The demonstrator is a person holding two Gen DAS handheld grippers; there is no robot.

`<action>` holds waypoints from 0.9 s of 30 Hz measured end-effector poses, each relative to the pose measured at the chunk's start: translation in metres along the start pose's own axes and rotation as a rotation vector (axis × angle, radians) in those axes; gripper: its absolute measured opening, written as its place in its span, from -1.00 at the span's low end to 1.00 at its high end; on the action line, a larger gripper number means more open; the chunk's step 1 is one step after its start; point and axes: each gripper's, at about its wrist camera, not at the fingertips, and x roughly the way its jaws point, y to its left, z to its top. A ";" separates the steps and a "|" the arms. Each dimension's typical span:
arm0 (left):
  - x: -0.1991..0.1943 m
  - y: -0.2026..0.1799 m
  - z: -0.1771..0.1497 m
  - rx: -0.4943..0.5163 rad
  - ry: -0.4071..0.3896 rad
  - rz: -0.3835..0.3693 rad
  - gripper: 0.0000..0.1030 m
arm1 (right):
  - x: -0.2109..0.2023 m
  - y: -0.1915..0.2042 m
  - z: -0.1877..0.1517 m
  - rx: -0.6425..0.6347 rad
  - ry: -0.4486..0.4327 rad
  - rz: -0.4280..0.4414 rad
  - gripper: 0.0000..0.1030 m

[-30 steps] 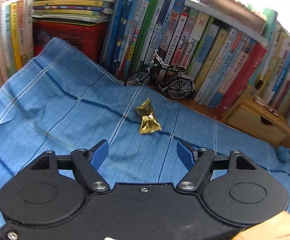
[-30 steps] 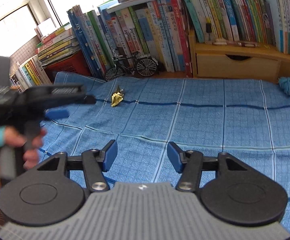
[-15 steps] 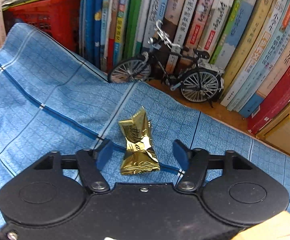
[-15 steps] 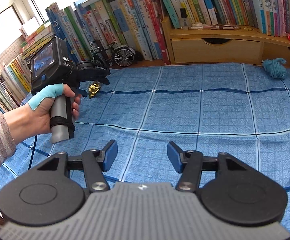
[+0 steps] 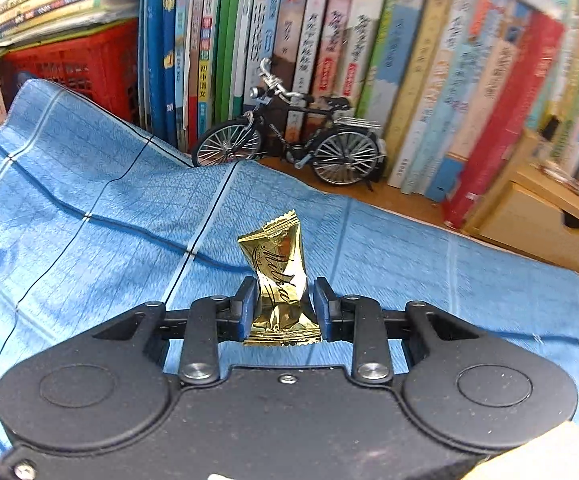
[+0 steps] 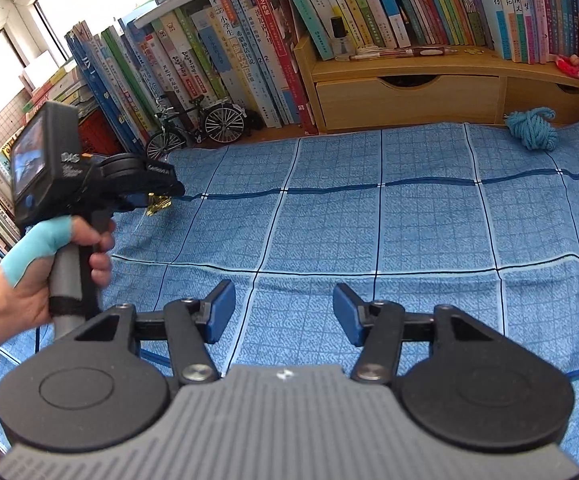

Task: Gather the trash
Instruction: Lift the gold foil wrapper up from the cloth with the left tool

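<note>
Item: gold candy wrapper (image 5: 279, 280), crinkled, standing on end on the blue checked cloth (image 5: 89, 208), between the pads of my left gripper (image 5: 281, 304). Its jaws have just been closing; the blue pads (image 5: 249, 308) now sit against the wrapper's pinched middle on both sides, so I count it gripped. From the right wrist view, only a gold scrap shows under the left gripper's nose. My right gripper (image 6: 283, 312) hovers over bare cloth, jaws wide, nothing between them. Behind the wrapper: a model bicycle (image 5: 289, 140) against a row of upright books (image 5: 329, 40). Far right on the cloth: a blue yarn ball (image 6: 531, 128).
</note>
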 end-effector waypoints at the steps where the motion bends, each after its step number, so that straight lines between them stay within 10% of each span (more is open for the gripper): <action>1: -0.008 0.000 -0.004 -0.001 -0.005 -0.008 -0.45 | -0.001 0.001 0.000 0.003 -0.002 0.001 0.34; 27: -0.151 0.025 -0.091 0.090 -0.054 -0.052 -0.44 | -0.025 -0.009 -0.009 0.042 -0.065 -0.100 0.33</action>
